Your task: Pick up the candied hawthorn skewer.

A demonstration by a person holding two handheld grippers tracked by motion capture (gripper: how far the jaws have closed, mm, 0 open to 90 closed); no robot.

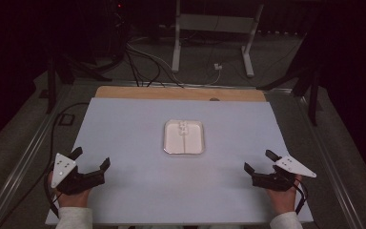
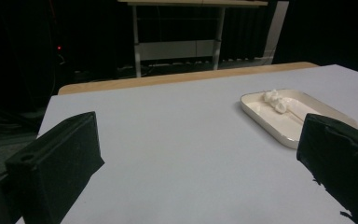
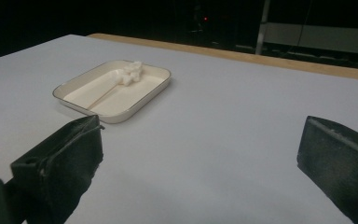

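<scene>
2 grippers rest low in frame, jaws spread, empty: left gripper (image 1: 89, 162), right gripper (image 1: 258, 161). White tray (image 1: 184, 137) sits mid-frame on the table (image 1: 124, 124), between them, roughly equidistant, holding a small white piece (image 1: 184, 127)

Left gripper (image 1: 91, 159) and right gripper (image 1: 260, 161): black bodies, blocky black jaws. Each carries a grey three-cornered plate and trails a black cable. Sleeves white at both wrists.
</scene>
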